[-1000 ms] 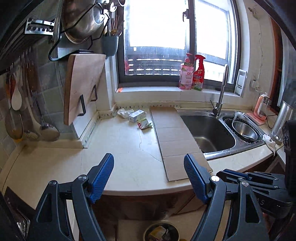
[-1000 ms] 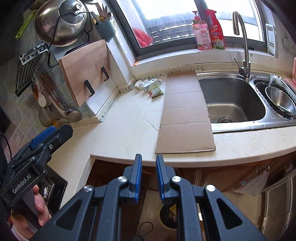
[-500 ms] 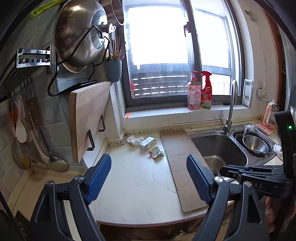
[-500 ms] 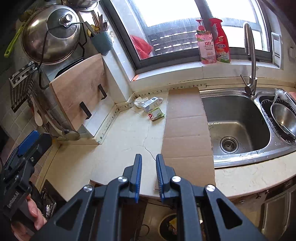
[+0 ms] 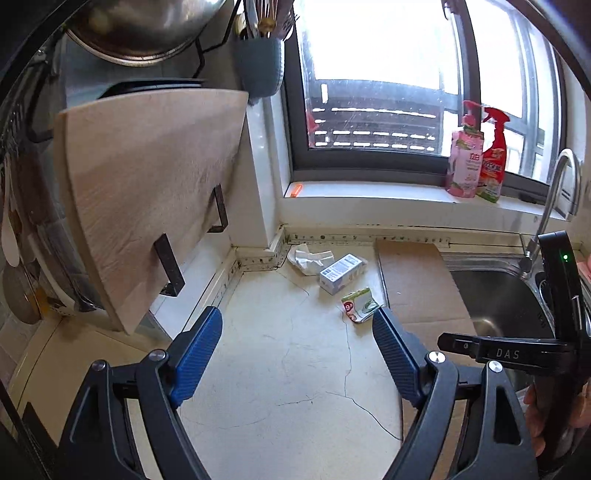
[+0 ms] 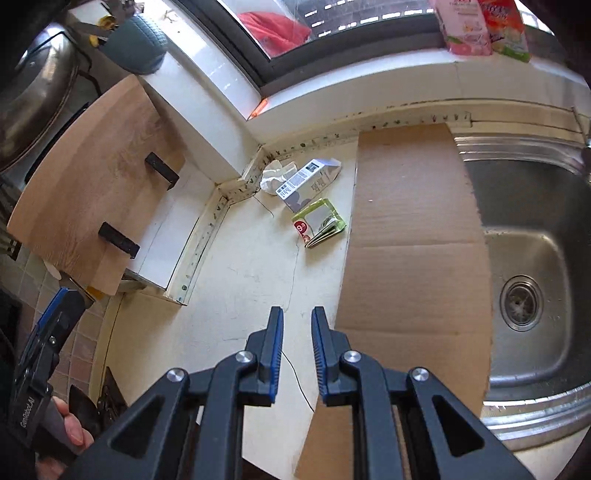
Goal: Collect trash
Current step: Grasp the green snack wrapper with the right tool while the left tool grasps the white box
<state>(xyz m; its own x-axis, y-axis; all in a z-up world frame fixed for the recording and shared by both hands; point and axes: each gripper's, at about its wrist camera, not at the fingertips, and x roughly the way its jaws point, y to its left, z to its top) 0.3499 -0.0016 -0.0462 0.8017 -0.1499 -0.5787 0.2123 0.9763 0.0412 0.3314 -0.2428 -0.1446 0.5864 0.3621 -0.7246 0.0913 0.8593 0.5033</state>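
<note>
Three pieces of trash lie in the counter's back corner: a crumpled white tissue (image 5: 304, 254) (image 6: 275, 173), a small white and blue carton (image 5: 341, 273) (image 6: 308, 181) on its side, and a flattened green packet (image 5: 360, 304) (image 6: 319, 221). A long flat cardboard sheet (image 5: 417, 280) (image 6: 410, 236) lies beside them along the sink. My left gripper (image 5: 297, 354) is wide open and empty above the counter, short of the trash. My right gripper (image 6: 297, 354) has its jaws a narrow gap apart, empty, above the counter near the cardboard's left edge.
A wooden cutting board (image 5: 147, 192) leans on the left wall under a hanging pot (image 5: 144, 29). A steel sink (image 6: 524, 266) with a tap (image 5: 554, 199) is at the right. Two bottles (image 5: 476, 158) stand on the windowsill. The cream counter (image 5: 288, 369) is cracked.
Both grippers have moved forward over the counter toward the back corner, so the trash looks much nearer. The left jaws stayed wide open; the right jaws have parted slightly.
</note>
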